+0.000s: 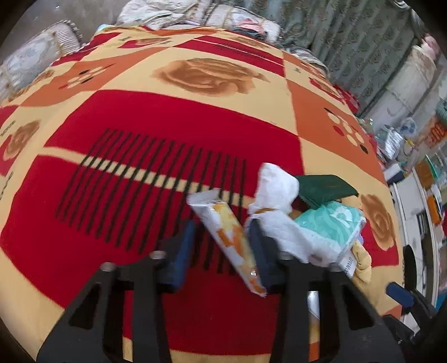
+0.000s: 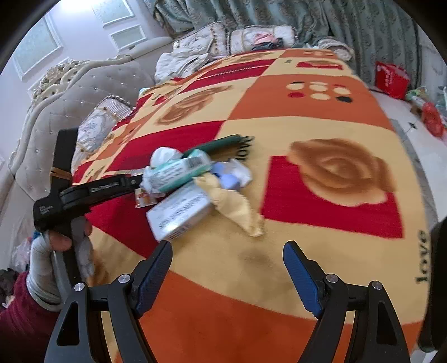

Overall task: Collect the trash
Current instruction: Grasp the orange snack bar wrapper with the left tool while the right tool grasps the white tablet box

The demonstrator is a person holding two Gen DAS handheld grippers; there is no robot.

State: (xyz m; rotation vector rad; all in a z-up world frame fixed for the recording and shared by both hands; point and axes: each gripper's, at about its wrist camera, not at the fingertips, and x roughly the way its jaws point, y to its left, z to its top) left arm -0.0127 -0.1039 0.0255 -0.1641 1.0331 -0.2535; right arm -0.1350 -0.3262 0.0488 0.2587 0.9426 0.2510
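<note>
A pile of trash lies on the red, orange and yellow blanket [image 1: 139, 117]. It holds a crumpled white tissue [image 1: 276, 184], a dark green packet [image 1: 324, 187], a mint tissue pack [image 1: 329, 223], a yellow rag [image 2: 237, 206] and a white barcoded box [image 2: 181, 215]. A white-and-orange wrapper [image 1: 232, 231] lies between the fingers of my left gripper [image 1: 222, 226]; it rests against the right finger, and a gap shows at the left one. My right gripper [image 2: 227, 245] stands open over bare blanket, just short of the box, with nothing between its fingers.
Pillows [image 2: 97, 125] and a tufted grey headboard [image 2: 56, 111] stand at the left in the right wrist view. Green curtains [image 2: 349, 25] hang behind. A red bag [image 2: 391, 79] and clutter lie on the floor right of the bed. A gloved hand [image 2: 44, 259] holds the left gripper.
</note>
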